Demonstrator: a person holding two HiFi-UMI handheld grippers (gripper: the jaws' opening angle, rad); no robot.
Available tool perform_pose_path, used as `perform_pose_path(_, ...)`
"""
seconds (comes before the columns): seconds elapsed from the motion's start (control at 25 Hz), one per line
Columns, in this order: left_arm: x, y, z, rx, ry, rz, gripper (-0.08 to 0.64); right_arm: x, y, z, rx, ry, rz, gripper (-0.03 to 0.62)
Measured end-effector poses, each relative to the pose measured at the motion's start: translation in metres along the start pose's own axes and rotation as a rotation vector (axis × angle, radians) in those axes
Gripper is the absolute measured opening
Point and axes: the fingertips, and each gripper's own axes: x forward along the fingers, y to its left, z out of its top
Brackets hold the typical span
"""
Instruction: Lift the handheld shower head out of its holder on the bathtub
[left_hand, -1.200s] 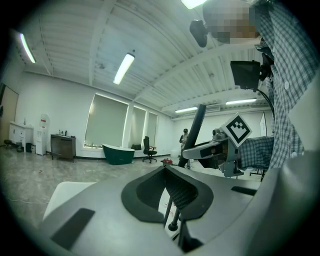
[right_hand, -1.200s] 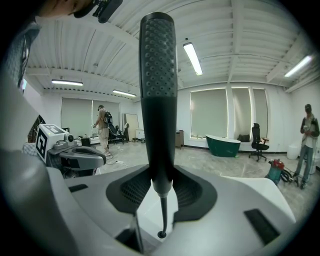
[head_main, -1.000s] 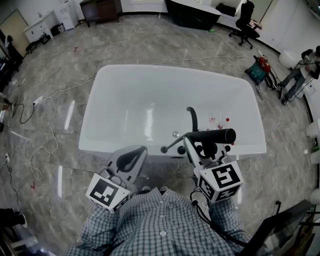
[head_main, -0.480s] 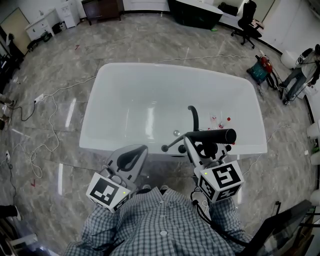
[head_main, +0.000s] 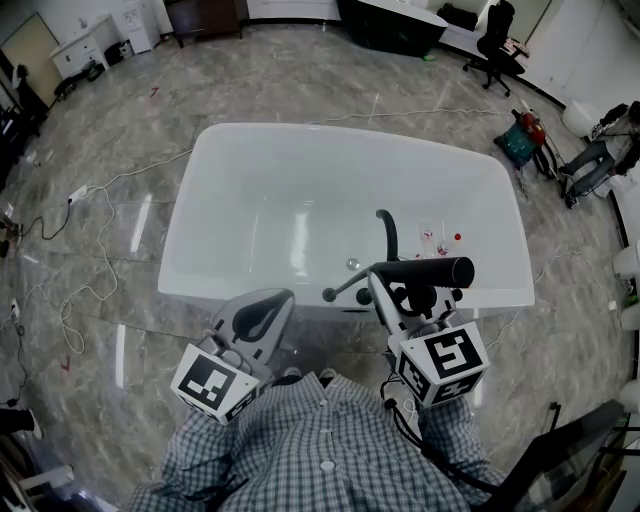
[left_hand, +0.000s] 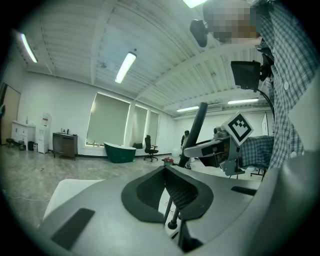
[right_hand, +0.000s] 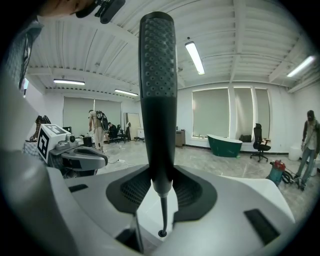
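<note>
The black handheld shower head (head_main: 425, 271) lies level over the near rim of the white bathtub (head_main: 200, 160), with my right gripper (head_main: 392, 285) shut on its handle. In the right gripper view the shower head (right_hand: 158, 90) stands upright between the pads of the right gripper (right_hand: 161, 187), its thin lower end hanging below them. My left gripper (head_main: 270, 305) hovers left of it at the tub's near rim, shut and holding nothing. The left gripper view shows the left gripper (left_hand: 170, 187) with its pads together and the shower head (left_hand: 197, 125) beyond. A black curved spout (head_main: 385, 232) and a lever (head_main: 345, 287) stand on the rim.
Small red items (head_main: 440, 240) lie inside the tub. Cables (head_main: 90, 240) trail over the marble floor at left. A red and green machine (head_main: 520, 135), an office chair (head_main: 490, 40) and a person (head_main: 600, 150) are at the far right.
</note>
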Motion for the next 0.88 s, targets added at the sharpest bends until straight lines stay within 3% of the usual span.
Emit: perform_pose_path(0.88, -0.0004, -0.0013, 0.001, -0.01, 0.007, 0.009, 0.006, -0.0047, -0.0048, -0.0005, -0.018, 0.034, -0.011, 0.133)
